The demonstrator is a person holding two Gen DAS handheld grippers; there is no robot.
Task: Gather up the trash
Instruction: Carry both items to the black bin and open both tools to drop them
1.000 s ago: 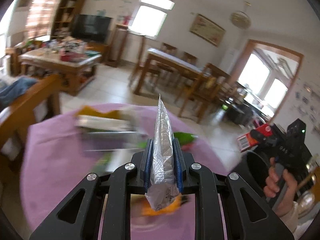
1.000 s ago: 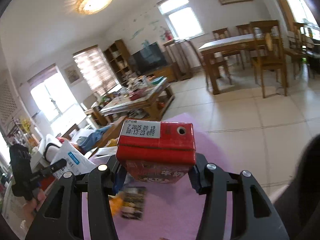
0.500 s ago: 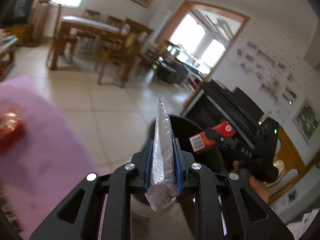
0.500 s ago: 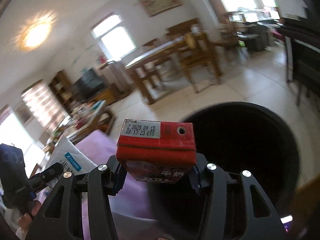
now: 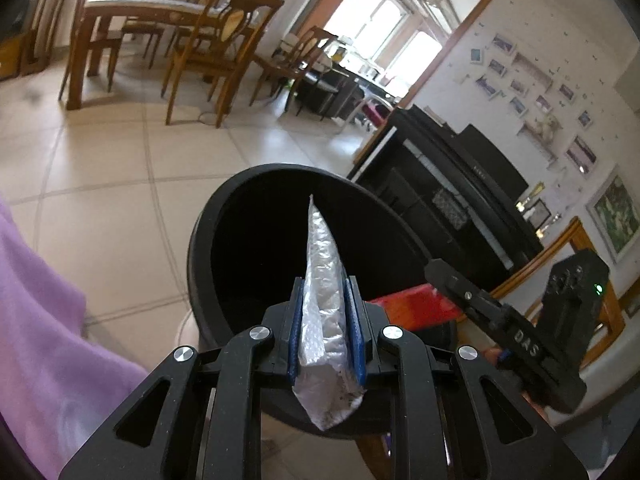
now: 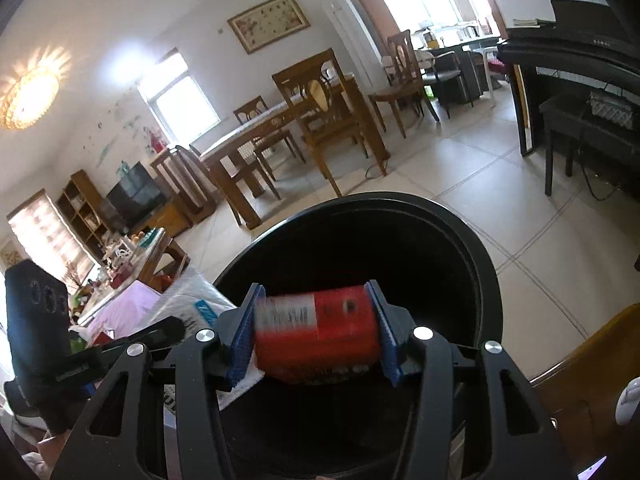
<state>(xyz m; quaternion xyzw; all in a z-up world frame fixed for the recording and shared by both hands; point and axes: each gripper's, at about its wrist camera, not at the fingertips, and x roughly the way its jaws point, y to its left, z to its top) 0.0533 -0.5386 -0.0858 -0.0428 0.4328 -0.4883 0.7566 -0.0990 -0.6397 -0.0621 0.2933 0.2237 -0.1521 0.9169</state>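
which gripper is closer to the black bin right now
Right. The right gripper holds the red carton over the black bin; the left gripper, holding the silver wrapper, sits short of its near rim.

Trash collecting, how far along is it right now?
Done: both pieces are picked up and brought over the black bin. In hand: the left tool pinches a silver wrapper; the right tool grips a red carton. Left: release both into the bin.

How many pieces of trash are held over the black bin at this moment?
2. A crinkled silver foil wrapper is pinched in the left claw; a red drink carton sits between the right claw's pads. Both hang above the round black plastic bin. Its dark inside may hide more.
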